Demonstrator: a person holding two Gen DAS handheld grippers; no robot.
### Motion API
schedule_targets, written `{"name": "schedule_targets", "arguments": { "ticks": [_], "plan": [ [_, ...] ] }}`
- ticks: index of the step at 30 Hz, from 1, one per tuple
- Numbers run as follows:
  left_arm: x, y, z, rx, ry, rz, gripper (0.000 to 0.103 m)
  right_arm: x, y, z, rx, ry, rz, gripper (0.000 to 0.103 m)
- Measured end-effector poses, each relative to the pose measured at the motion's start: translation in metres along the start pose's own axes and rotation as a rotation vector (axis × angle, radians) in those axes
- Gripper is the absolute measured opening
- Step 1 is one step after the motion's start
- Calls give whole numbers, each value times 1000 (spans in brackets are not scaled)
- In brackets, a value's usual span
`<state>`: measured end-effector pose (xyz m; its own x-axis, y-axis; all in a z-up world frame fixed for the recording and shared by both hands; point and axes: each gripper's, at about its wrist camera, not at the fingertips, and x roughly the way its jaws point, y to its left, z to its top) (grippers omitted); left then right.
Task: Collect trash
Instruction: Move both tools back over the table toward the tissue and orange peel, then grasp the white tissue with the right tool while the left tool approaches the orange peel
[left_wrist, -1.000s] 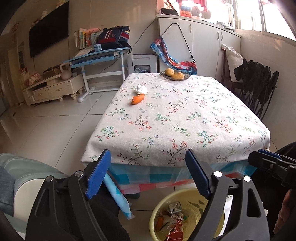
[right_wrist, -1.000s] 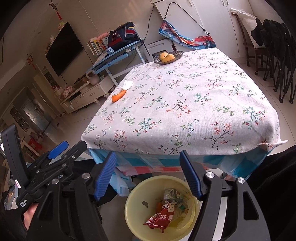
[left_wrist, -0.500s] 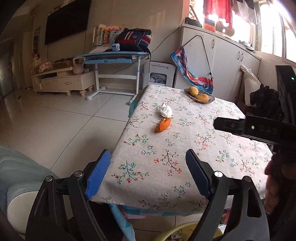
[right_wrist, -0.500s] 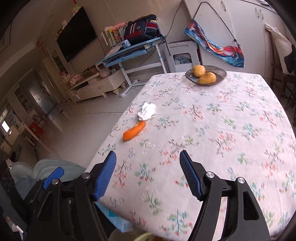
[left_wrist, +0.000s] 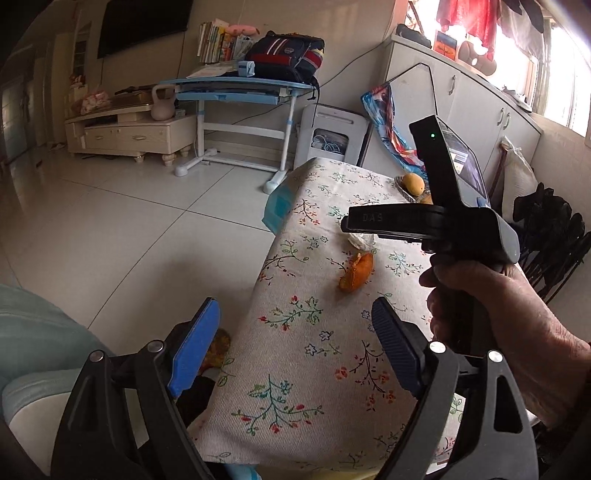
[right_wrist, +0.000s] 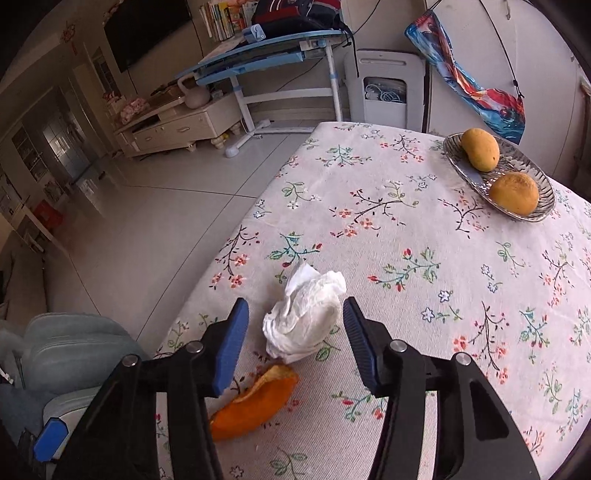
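A crumpled white tissue (right_wrist: 306, 321) lies near the left edge of the flowered tablecloth (right_wrist: 406, 236). My right gripper (right_wrist: 295, 332) straddles it. Its jaws are closing, and a gap still shows between each blue pad and the paper. An orange peel (right_wrist: 255, 402) lies just in front of the tissue, under the left finger (right_wrist: 231, 347). My left gripper (left_wrist: 295, 343) hangs open and empty over the table's near corner. In its view the peel (left_wrist: 356, 271) shows ahead, and the tissue (left_wrist: 360, 240) is partly hidden behind the right tool held by a hand (left_wrist: 480, 295).
A silver plate (right_wrist: 469, 173) with two yellow mangoes sits at the table's far right. White tiled floor (left_wrist: 147, 229) lies left of the table. A teal cushion (left_wrist: 37, 332) is at the near left, dark chairs (left_wrist: 550, 236) at the right. A blue desk (left_wrist: 236, 88) stands behind.
Both grippers left the yellow bin below the table edge and moved forward over the table. The right one reached the tissue and its jaws narrowed around it.
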<state>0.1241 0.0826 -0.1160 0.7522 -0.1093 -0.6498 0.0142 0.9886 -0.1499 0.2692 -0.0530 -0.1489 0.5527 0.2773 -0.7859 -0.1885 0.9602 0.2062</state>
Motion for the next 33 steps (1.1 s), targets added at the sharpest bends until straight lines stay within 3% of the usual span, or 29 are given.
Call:
{"name": "schedule_targets", "arguments": {
  "ticks": [3,5,10,18,22,24,27,33],
  "plan": [
    [17,-9,10,45,13,-8,81,4,-5,-1,-19,13,-5,38],
    [29,-17,16,72,27,-20,81,2,-11,-4,-22,16,-7,24],
    [59,-35,27,134,66,-56,81,-17,-33,-16,-37,20,-22,21],
    [96,-60,35,191,127,-65,80,-85,-87,-82,25,37,-66,21],
    [111,-67,35,176,183,-79,62,-111,-102,-100,68,46,-82,21],
    [113,-74,30,192,198,-100,35,-118,-100,-103,60,35,-94,22],
    [108,-88,21,250,194,-127,19,-124,-99,-110,65,25,-91,23],
    [80,-95,-2,279,216,-235,17,-133,-101,-124,78,1,-98,29]
  ]
}}
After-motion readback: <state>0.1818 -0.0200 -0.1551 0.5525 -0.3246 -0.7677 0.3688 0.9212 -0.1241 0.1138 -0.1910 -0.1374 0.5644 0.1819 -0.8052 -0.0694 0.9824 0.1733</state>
